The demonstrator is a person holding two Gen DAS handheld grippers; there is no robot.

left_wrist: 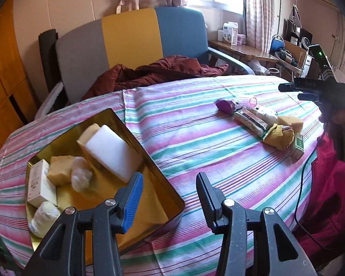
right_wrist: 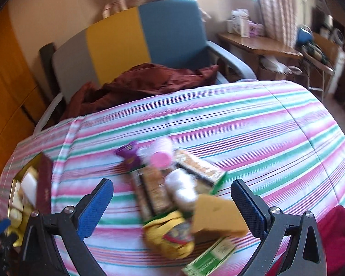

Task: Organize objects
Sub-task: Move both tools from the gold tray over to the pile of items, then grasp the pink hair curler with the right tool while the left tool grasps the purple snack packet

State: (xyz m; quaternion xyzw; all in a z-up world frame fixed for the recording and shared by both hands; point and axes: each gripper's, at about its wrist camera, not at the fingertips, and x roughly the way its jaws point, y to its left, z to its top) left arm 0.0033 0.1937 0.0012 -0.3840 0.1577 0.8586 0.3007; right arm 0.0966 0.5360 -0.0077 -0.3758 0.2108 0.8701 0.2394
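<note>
Evidently both grippers are spread and empty, the left gripper (left_wrist: 168,197) beside the part-filled gold tin (left_wrist: 172,197), the right gripper (right_wrist: 172,202) above the pile's yellow sponge (right_wrist: 216,216), seemingly its next pick.

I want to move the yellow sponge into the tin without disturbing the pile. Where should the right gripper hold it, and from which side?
Probably grip the yellow sponge across its two flat side faces, coming from above on the near side. It leans on top of the pile, its free corner raised, so the open right gripper, already straddling it, could close without touching the yellow cloth beneath.
</note>
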